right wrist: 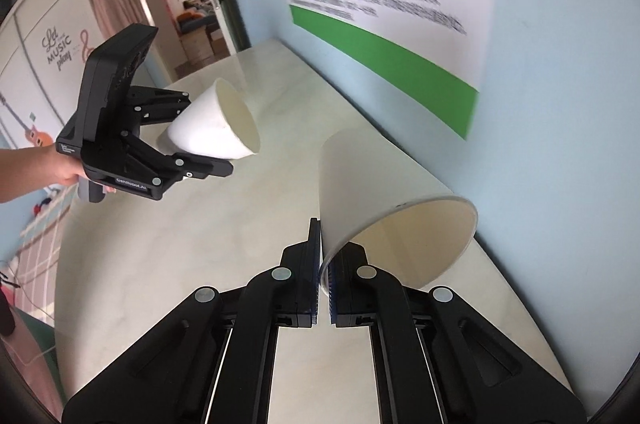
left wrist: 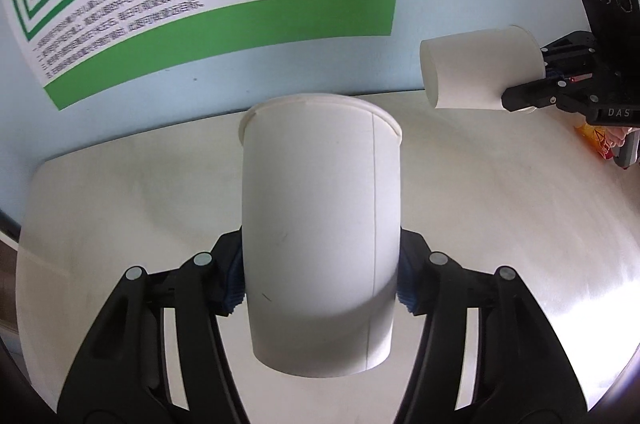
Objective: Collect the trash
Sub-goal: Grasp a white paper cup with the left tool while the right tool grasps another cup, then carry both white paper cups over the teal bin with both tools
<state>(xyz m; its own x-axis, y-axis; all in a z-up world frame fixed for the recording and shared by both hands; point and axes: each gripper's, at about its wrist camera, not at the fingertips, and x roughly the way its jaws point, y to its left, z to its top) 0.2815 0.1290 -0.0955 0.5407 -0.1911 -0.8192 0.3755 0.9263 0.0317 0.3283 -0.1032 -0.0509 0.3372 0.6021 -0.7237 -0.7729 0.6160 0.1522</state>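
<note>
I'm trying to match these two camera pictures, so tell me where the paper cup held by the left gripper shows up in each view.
Left wrist view: the paper cup fills the centre, clamped by its body in the left gripper.
Right wrist view: the same cup sits left of centre, mouth facing the camera, held in the left gripper.
Shared landmark: the green-and-white poster on the wall.

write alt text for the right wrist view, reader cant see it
The right gripper pinches the rim of a white paper cup tipped on its side above a pale table. To the left, the left gripper holds a second white cup, with a green-striped poster on the wall behind.
</note>
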